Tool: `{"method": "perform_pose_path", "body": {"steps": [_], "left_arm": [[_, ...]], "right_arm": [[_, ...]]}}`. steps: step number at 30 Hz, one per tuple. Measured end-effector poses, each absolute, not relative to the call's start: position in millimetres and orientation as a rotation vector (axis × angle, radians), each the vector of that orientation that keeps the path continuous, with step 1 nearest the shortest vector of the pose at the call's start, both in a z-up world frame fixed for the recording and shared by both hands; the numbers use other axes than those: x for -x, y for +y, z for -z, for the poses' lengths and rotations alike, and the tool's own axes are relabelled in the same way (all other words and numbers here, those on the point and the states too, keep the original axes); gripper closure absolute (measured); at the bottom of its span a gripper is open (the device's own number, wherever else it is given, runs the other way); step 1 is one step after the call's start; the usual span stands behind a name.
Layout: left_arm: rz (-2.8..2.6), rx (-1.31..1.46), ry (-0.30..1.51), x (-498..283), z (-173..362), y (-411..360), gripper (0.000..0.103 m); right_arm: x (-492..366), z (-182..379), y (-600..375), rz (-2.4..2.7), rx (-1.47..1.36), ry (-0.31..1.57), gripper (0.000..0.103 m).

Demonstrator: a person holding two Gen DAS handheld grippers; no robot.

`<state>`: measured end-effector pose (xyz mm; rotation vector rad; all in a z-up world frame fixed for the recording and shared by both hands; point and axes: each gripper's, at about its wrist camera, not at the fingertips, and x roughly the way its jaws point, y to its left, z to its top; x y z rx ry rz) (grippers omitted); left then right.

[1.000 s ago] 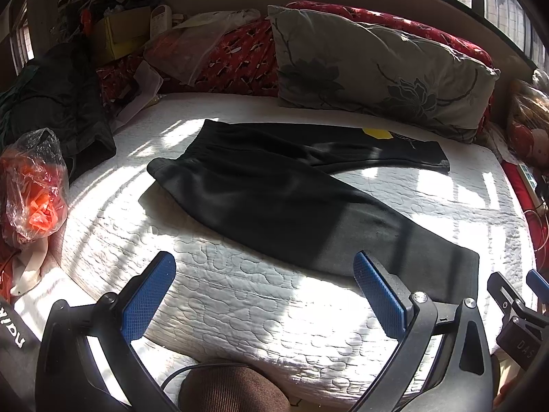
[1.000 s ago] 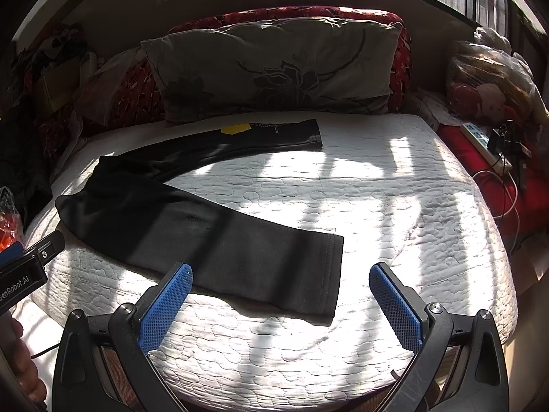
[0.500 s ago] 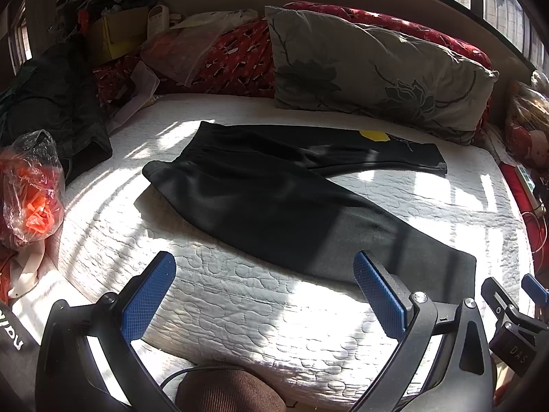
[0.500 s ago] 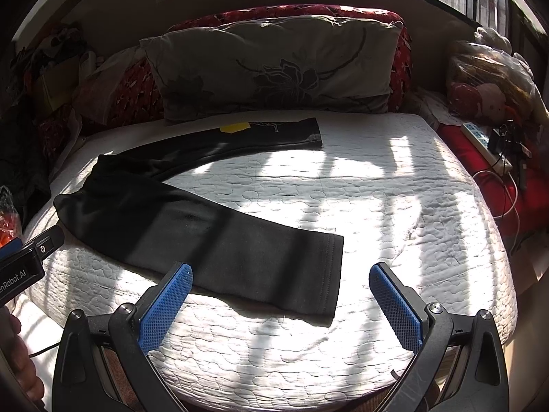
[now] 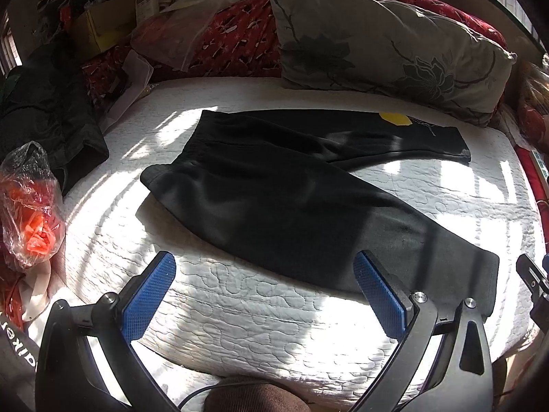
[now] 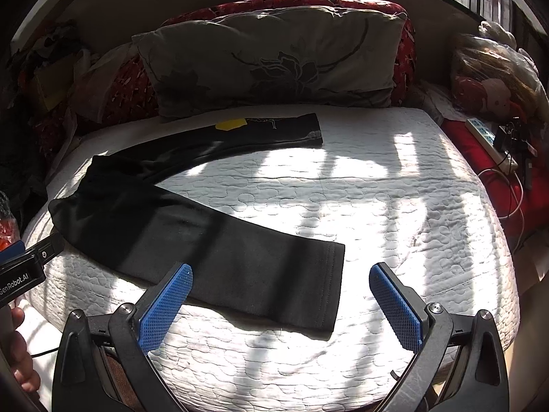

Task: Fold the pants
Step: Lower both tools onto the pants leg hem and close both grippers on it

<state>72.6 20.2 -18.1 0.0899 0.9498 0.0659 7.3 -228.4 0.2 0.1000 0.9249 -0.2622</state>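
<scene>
The black pants [image 5: 274, 199] lay spread flat on the white quilted mattress [image 5: 260, 312], waistband toward the left side and the two legs fanned apart in a V. One leg ran along the back, close under the grey floral pillow [image 5: 381, 41], with a yellow patch [image 5: 394, 118] showing near its cuff. The other leg stretched toward the near right, its hemmed cuff [image 6: 331, 285] lying close to the mattress's front edge. The left gripper [image 5: 264, 295] hovered above the near edge with its blue pads [image 5: 149, 297] set wide apart and nothing between them; the nearer pant leg sat just beyond its right finger. The right gripper [image 6: 279, 305] hung wide open too, empty, with that near cuff lying between its spread fingers in the right wrist view, though contact could not be made out from here. Sunlight barred the bedding in bright stripes. Off to the left sat a plastic bag [image 5: 29, 206] with orange contents and a dark jacket [image 5: 51, 127]; to the right, a power strip [image 6: 490, 140] with cables rested on red cloth.
</scene>
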Motion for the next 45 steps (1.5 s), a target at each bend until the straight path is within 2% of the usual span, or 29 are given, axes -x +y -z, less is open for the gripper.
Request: {"method": "perform_pose_path", "body": {"steps": [9,13,17,22,30,34,39,43,45], "left_arm": [[-0.158,-0.035,1.045,-188.6,5.8,108.5,0.000],[-0.192,-0.022,1.137,-252.6,22.6,142.5,0.000],[-0.158,0.041,1.260,-304.2,51.0,166.5,0.000],[-0.118,0.092,1.331,-337.1,80.5,170.0,0.000],[-0.083,0.171,1.386,-367.0,103.4,178.6,0.000],[-0.046,0.241,1.417,-380.1,110.6,179.3,0.000],[0.007,0.230,1.498,-395.1,127.5,164.3,0.000],[0.000,0.205,1.529,-402.0,137.2,156.7,0.000],[0.001,0.206,1.509,-405.3,132.5,154.3,0.011]], "right_arm": [[-110.0,-8.9,-314.2,0.345,-0.081,0.961,0.000],[-169.7,9.7,-339.7,0.361,-0.062,1.021,0.000],[-221.2,30.2,-365.7,0.330,-0.173,1.068,0.001],[-270.8,56.3,-387.3,0.296,-0.271,1.123,0.001],[-320.6,94.5,-389.2,0.255,-0.226,1.239,0.001],[-329.2,111.6,-386.0,0.227,-0.253,1.280,0.009],[-332.6,112.4,-374.7,0.182,-0.213,1.260,0.013],[-333.0,110.6,-367.9,0.137,-0.185,1.264,0.031],[-332.7,109.5,-367.0,0.134,-0.174,1.262,0.040]]}}
